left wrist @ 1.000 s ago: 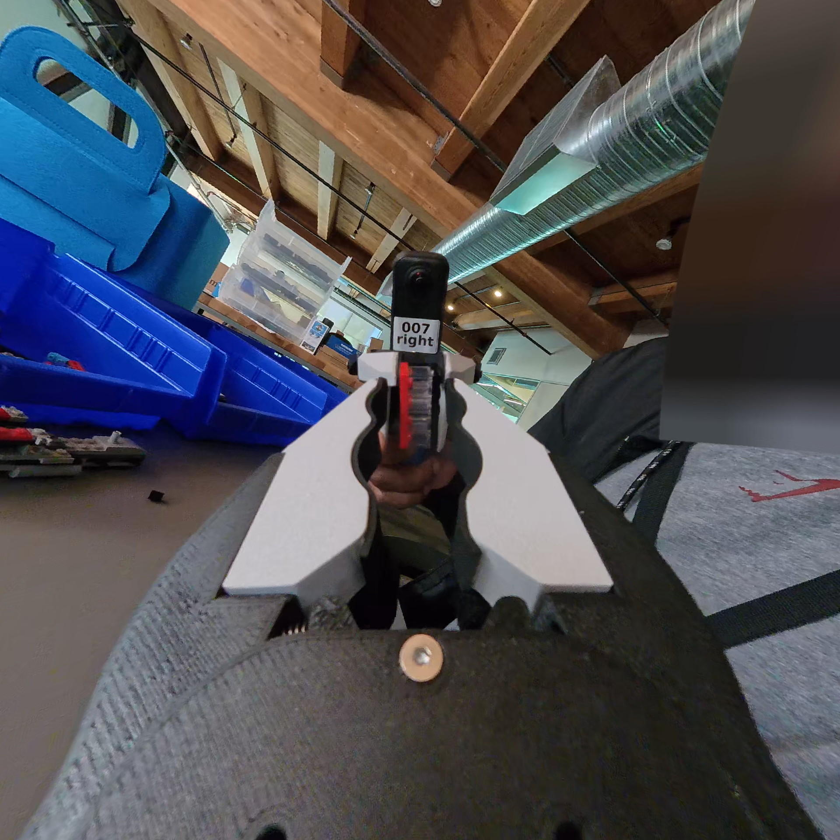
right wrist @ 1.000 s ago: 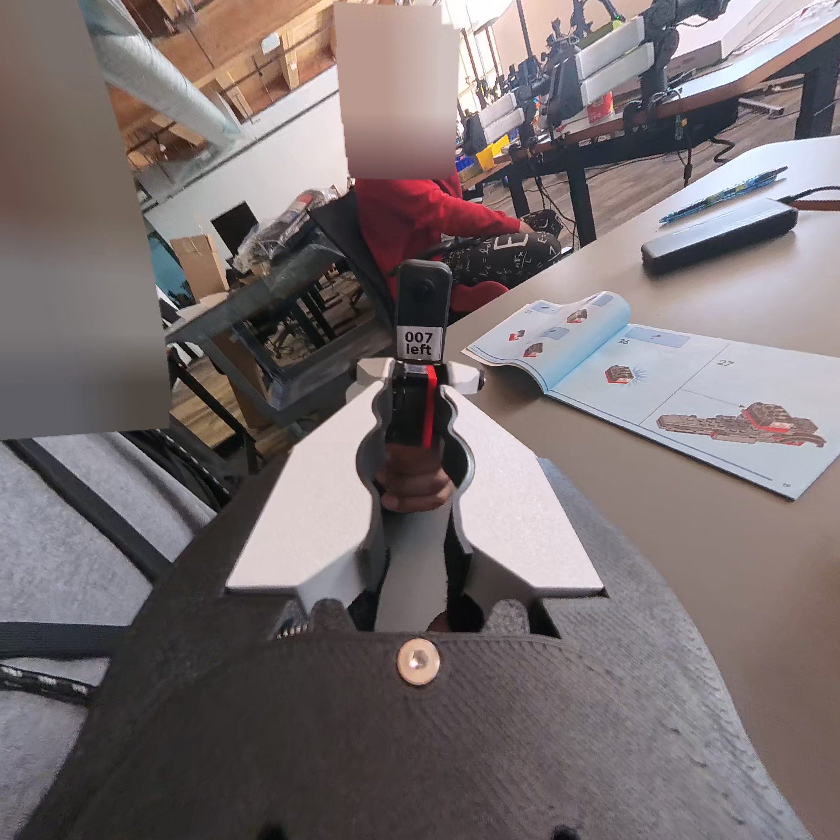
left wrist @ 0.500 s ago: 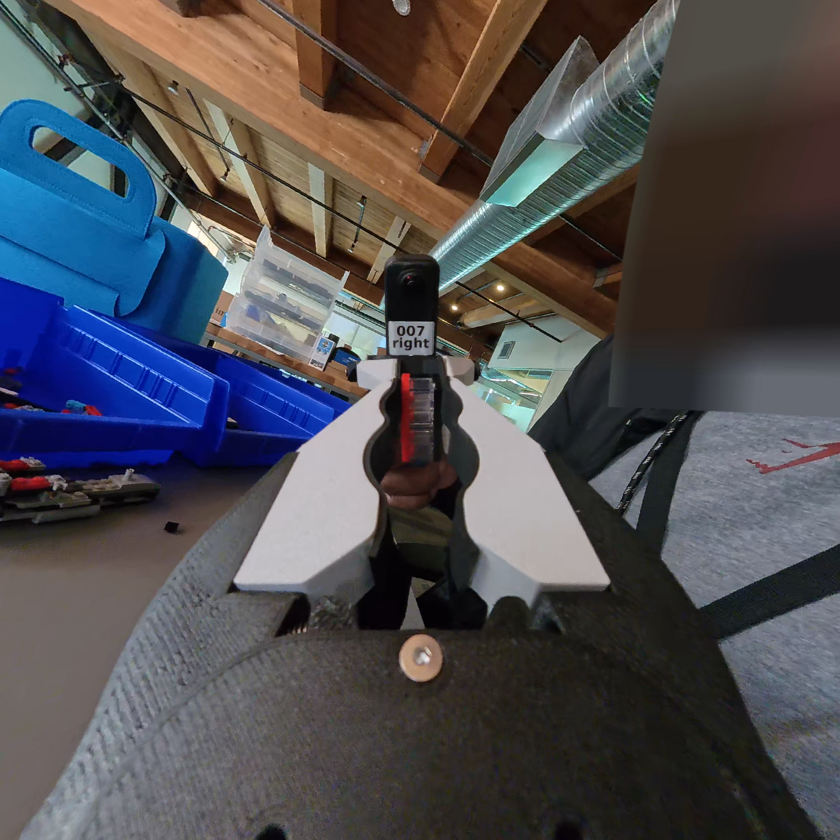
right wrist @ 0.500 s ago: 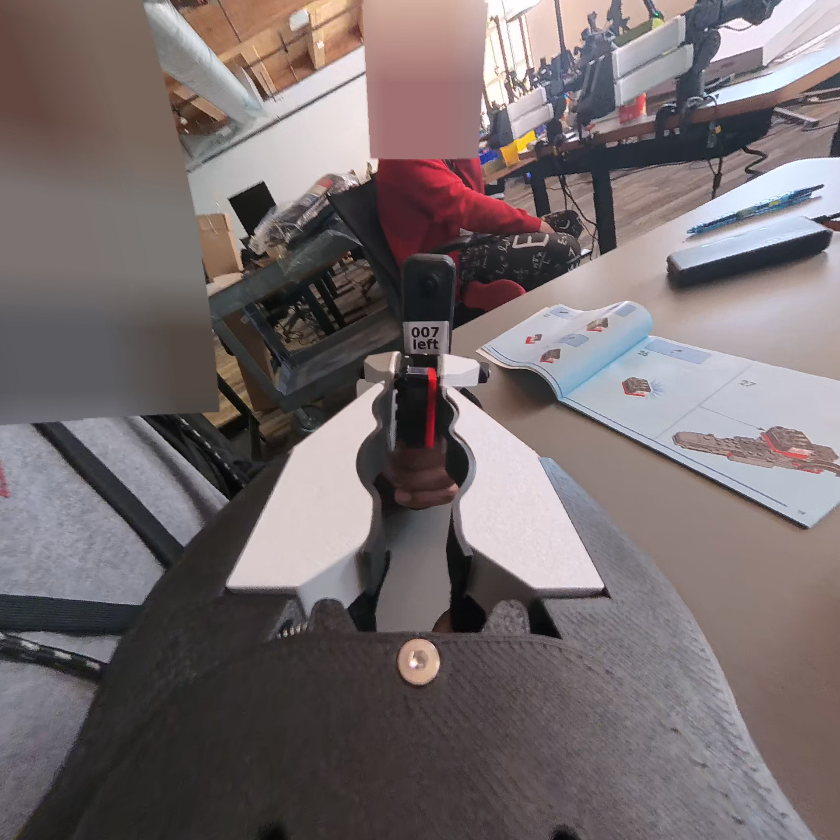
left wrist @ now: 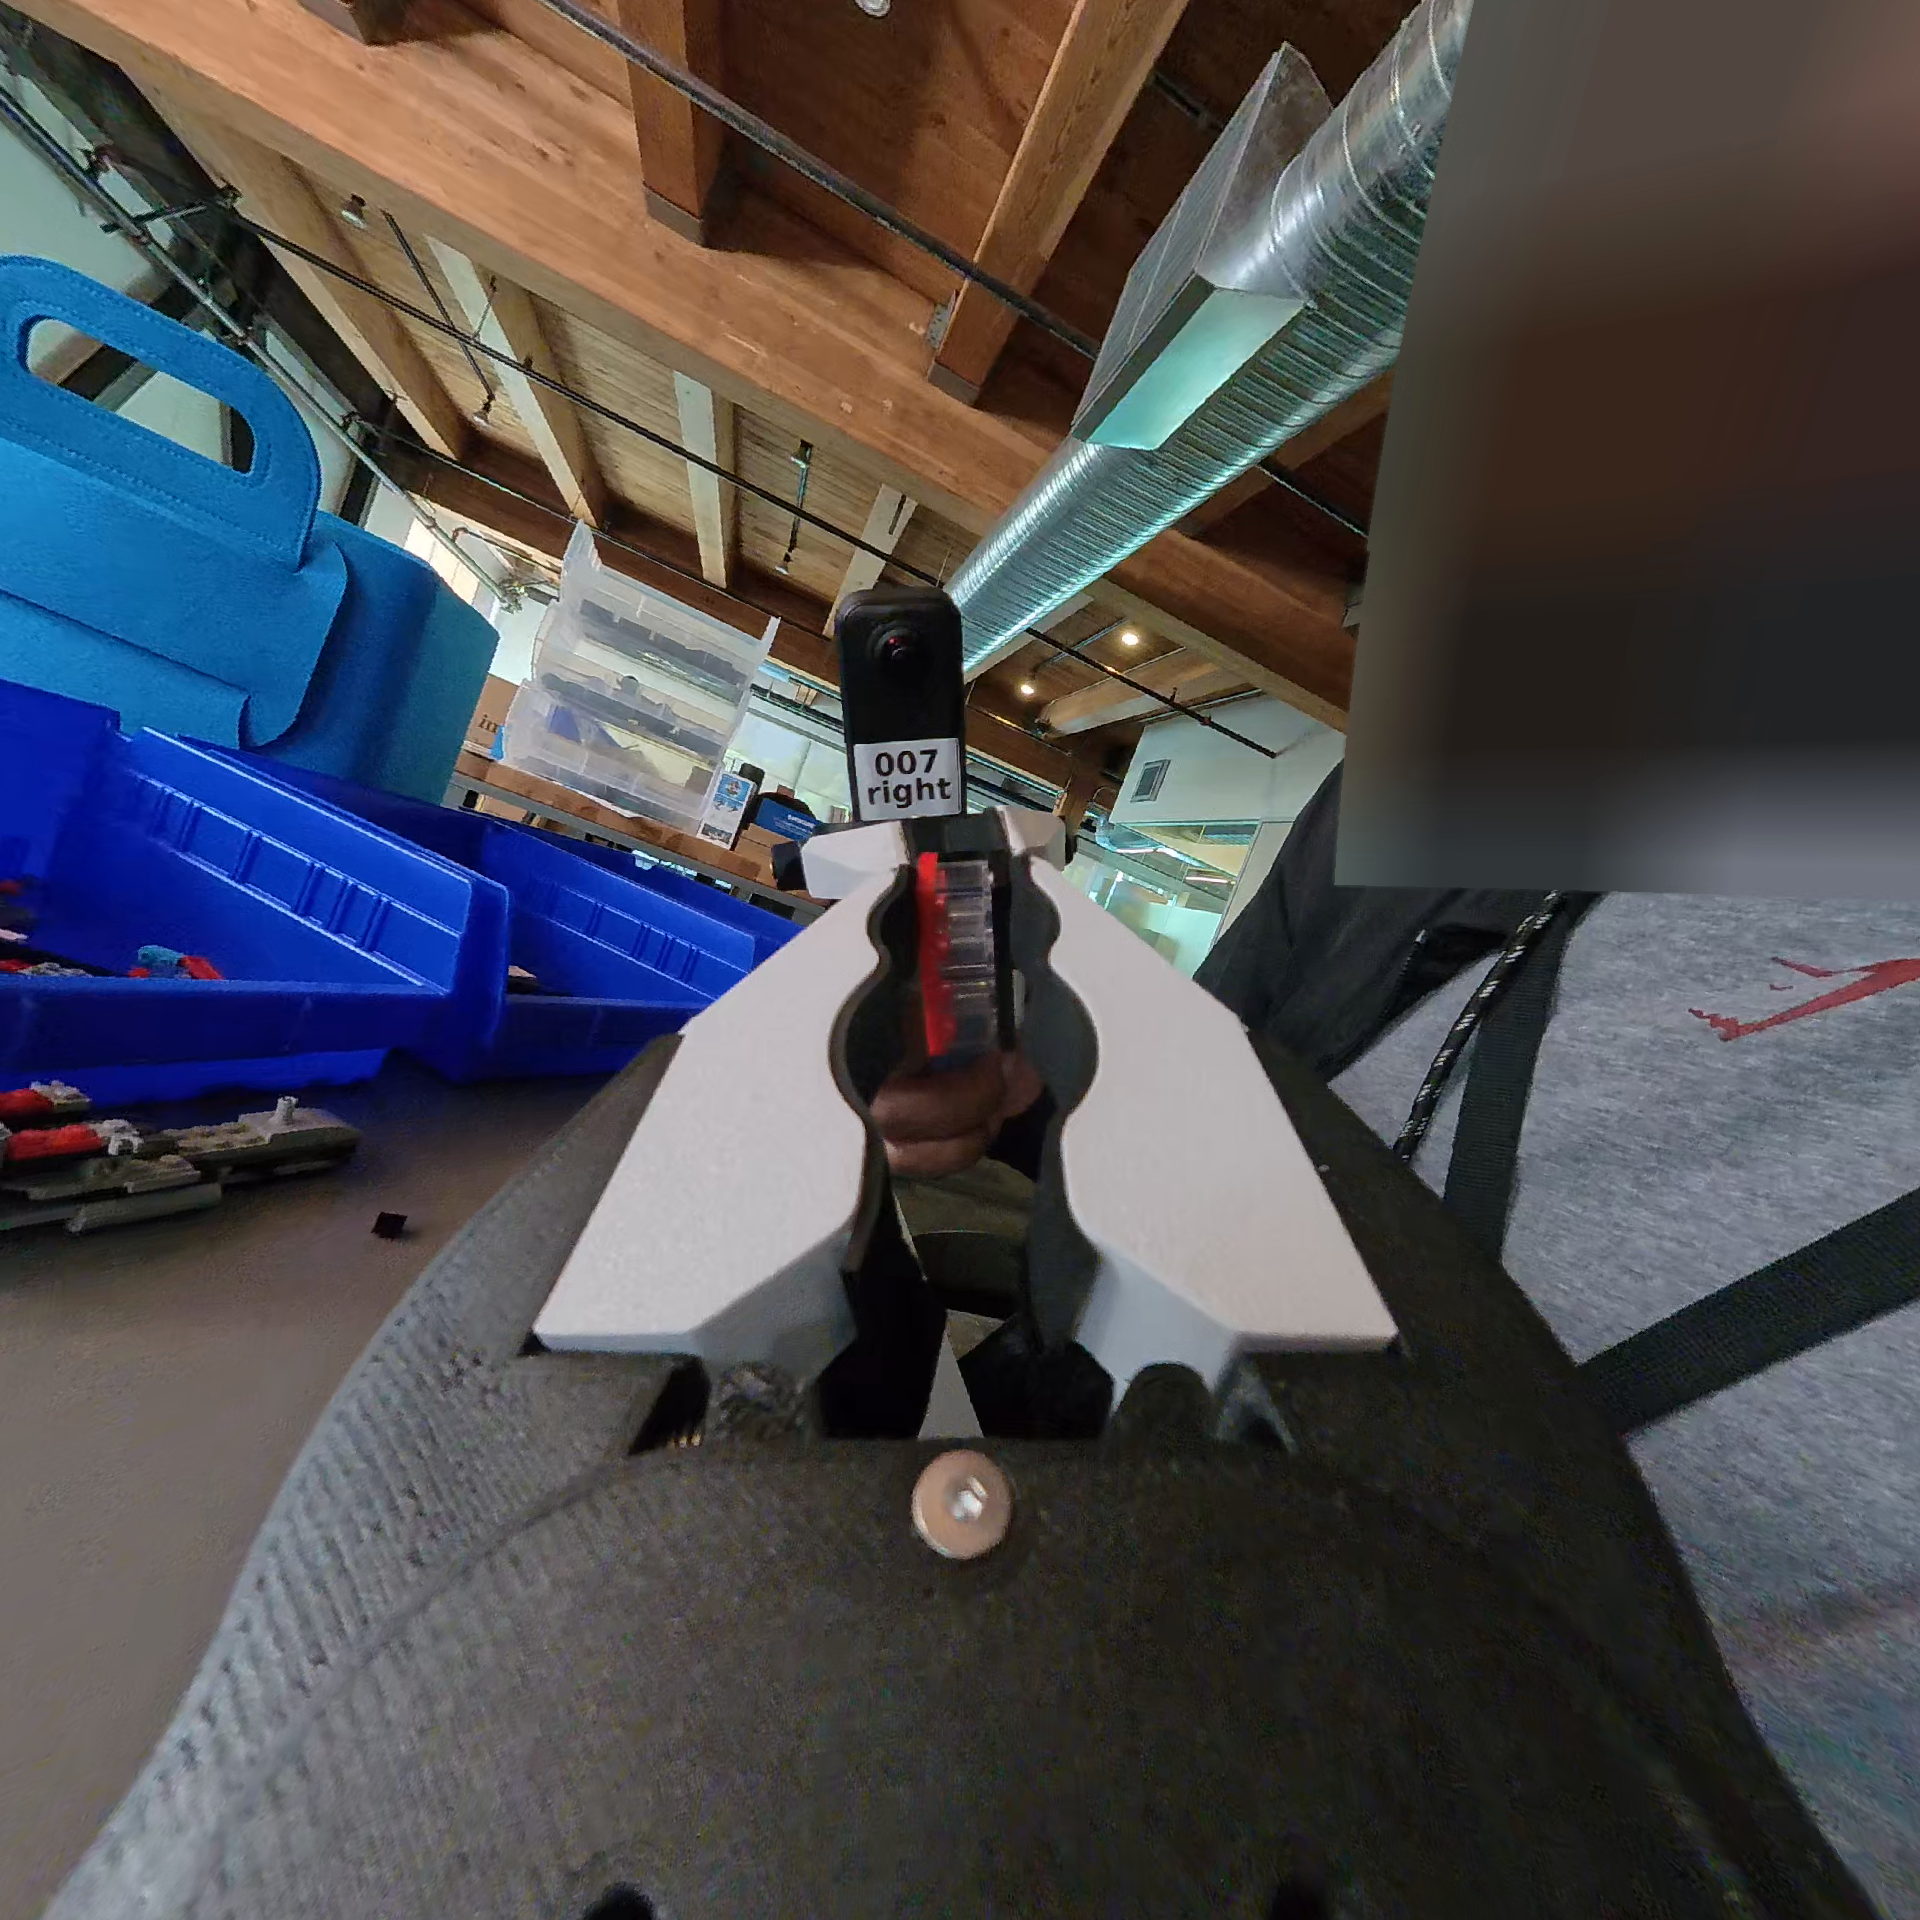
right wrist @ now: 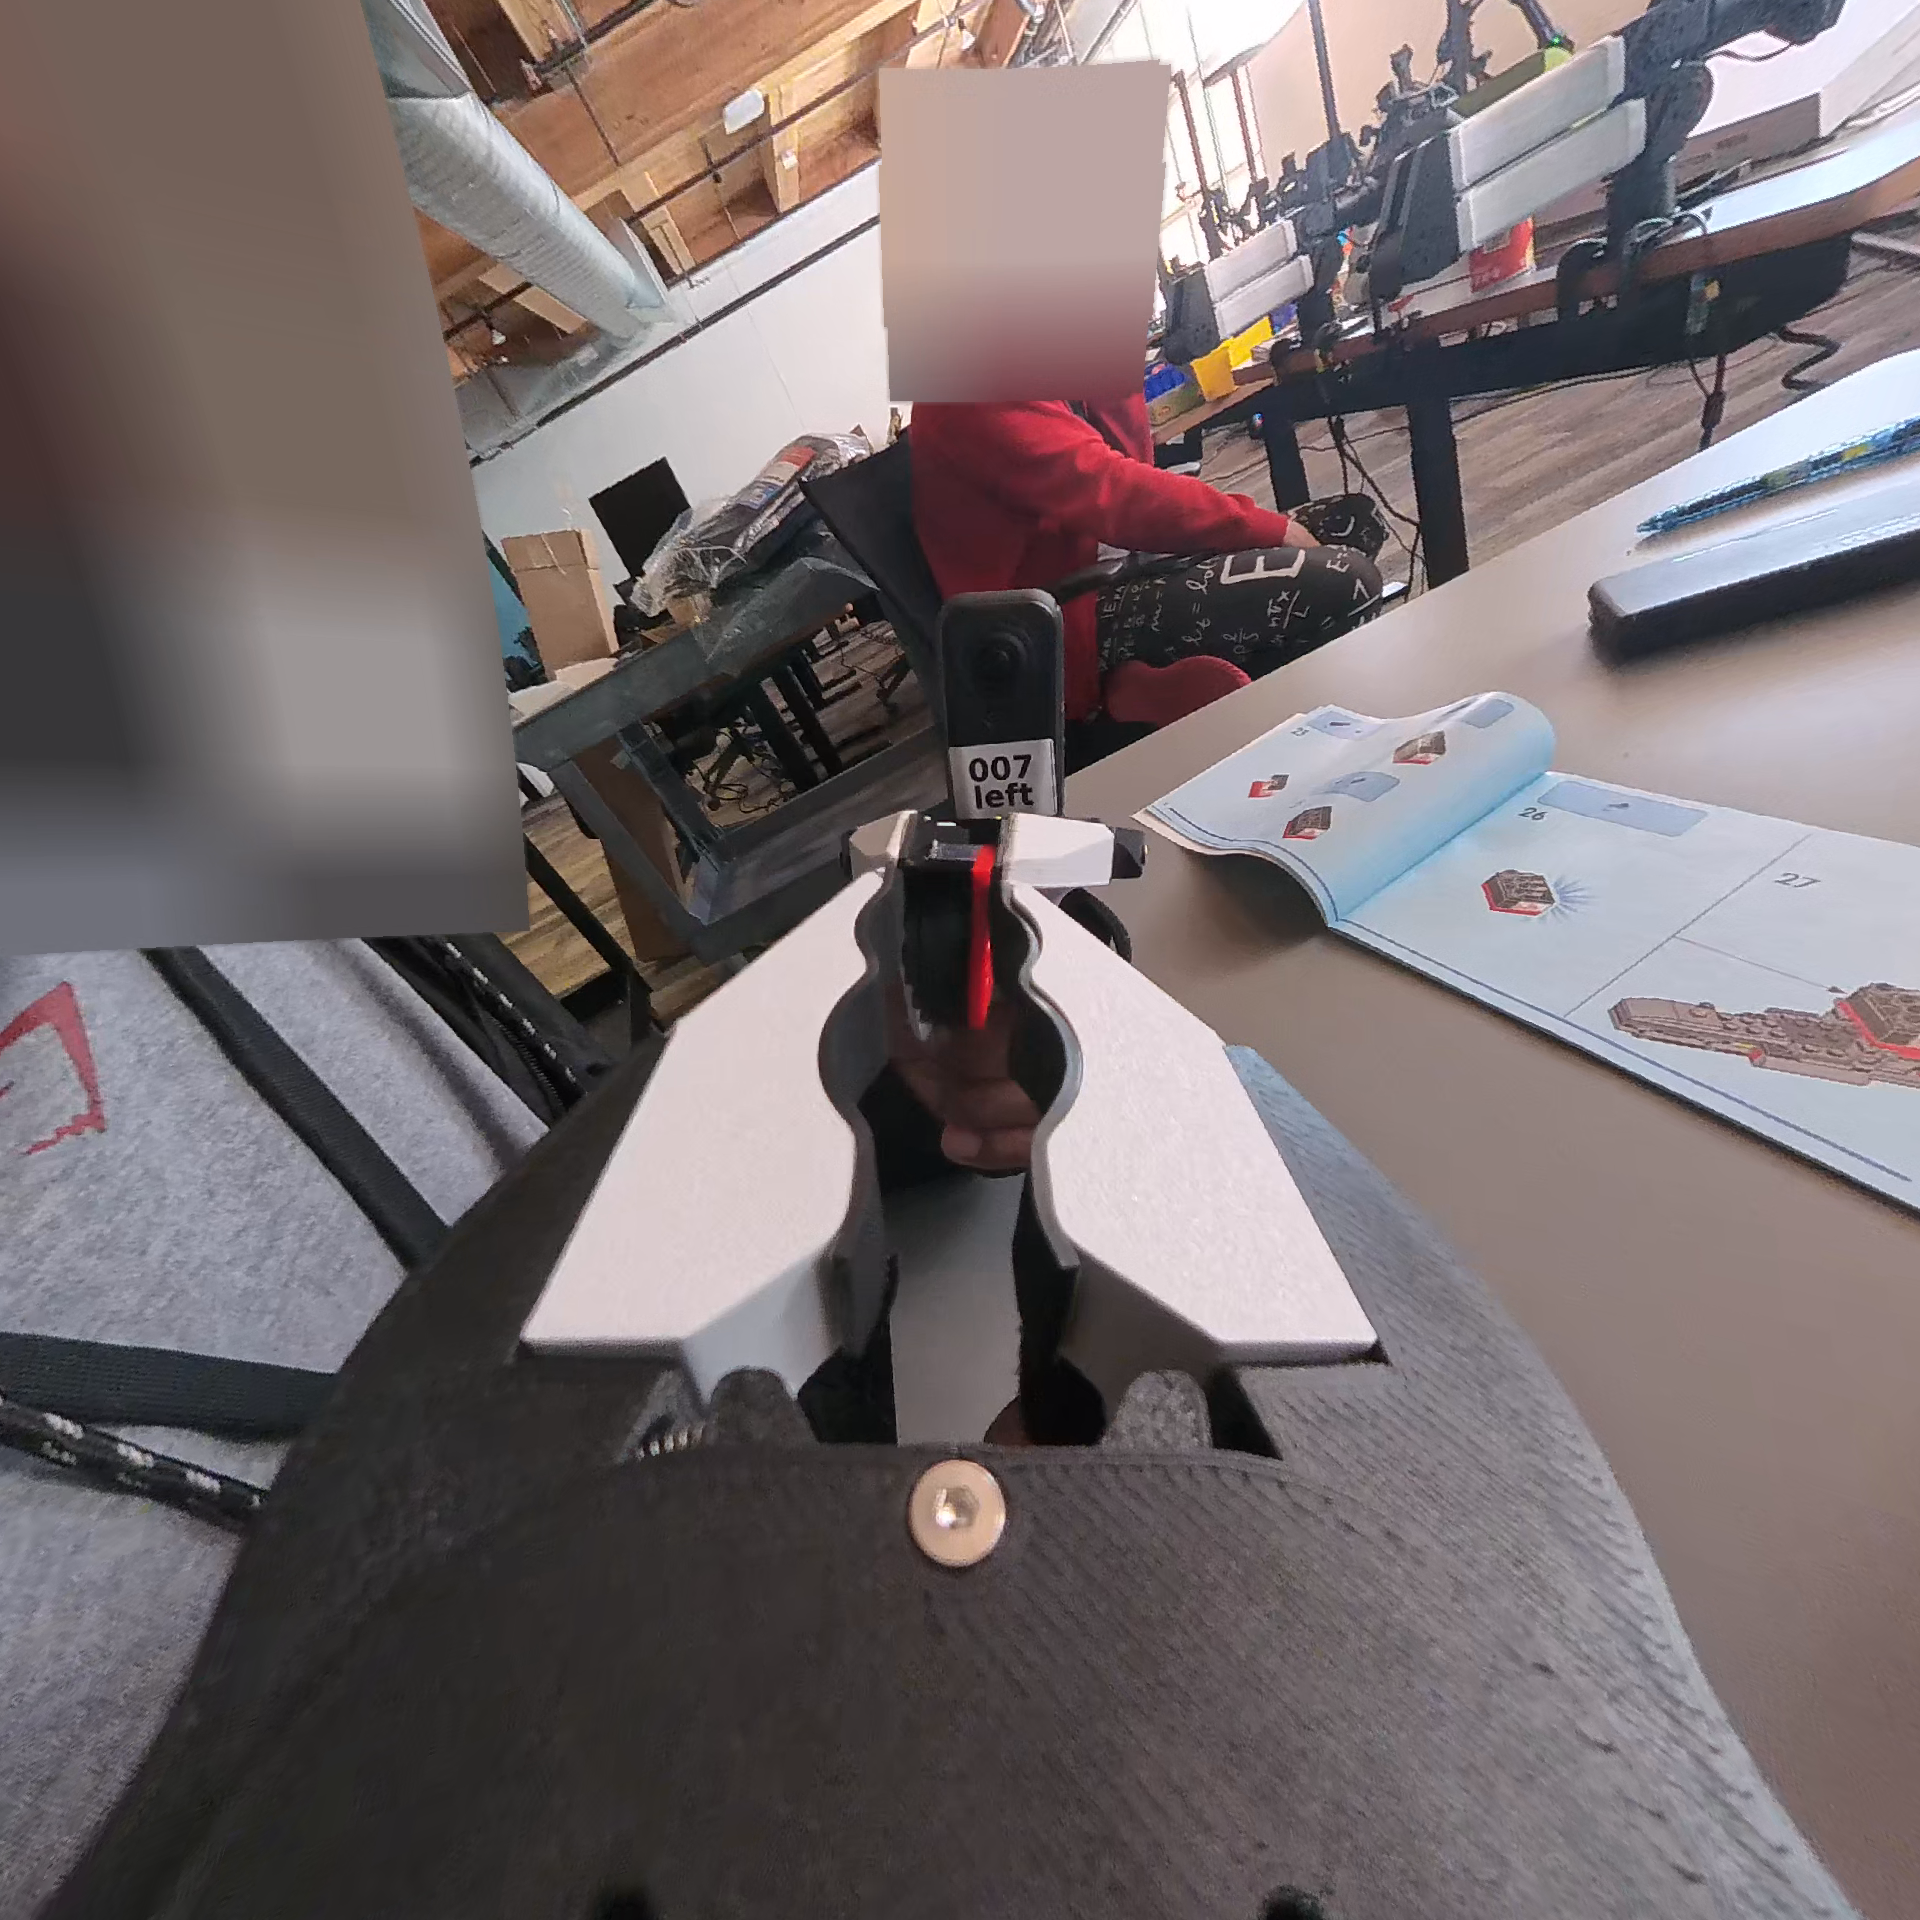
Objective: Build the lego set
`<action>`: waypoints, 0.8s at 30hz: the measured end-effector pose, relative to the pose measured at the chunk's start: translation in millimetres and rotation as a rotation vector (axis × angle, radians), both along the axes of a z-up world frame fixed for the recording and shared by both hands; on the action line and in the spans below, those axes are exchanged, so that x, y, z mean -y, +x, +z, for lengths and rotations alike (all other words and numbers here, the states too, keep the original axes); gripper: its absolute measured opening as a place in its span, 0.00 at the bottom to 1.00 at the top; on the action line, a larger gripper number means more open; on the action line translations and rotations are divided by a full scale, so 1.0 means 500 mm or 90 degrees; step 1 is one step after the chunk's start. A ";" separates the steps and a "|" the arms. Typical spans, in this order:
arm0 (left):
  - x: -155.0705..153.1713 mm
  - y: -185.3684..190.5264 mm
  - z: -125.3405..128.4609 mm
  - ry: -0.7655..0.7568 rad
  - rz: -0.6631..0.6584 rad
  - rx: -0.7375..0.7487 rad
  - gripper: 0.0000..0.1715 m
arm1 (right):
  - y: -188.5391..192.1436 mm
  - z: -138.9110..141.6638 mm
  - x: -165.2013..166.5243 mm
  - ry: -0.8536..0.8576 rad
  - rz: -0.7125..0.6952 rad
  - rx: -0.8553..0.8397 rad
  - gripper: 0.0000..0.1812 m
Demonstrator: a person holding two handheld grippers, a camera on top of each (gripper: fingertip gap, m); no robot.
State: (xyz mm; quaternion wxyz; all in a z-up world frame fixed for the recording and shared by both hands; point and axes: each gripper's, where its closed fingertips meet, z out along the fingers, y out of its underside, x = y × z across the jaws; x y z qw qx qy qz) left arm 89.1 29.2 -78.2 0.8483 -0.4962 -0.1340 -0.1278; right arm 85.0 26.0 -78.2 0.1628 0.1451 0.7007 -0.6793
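Pinching one small red-and-dark brick stack (left wrist: 940, 987) together, left gripper (left wrist: 956, 935) and right gripper (right wrist: 951, 935) are both clenched on it, with the half-built model (left wrist: 177, 1153) lying unfinished near the tabletop's (left wrist: 156, 1455) left edge.

White label (left wrist: 907, 779) with printed characters is fixed on a black camera (left wrist: 899, 665); a second label (right wrist: 1005, 781) is on the other camera (right wrist: 1000, 675). The open booklet (right wrist: 1558, 883) on the surface (right wrist: 1558, 1299) carries printed page numbers.
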 end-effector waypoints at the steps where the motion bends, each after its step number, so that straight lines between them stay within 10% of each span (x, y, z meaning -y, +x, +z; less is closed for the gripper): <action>1: 0.000 0.000 0.000 0.000 0.001 -0.001 0.10 | 0.000 0.000 0.000 -0.001 0.001 0.001 0.10; 24: 0.002 0.000 0.003 0.017 -0.026 0.029 0.10 | -0.008 0.013 -0.007 -0.037 -0.020 -0.003 0.09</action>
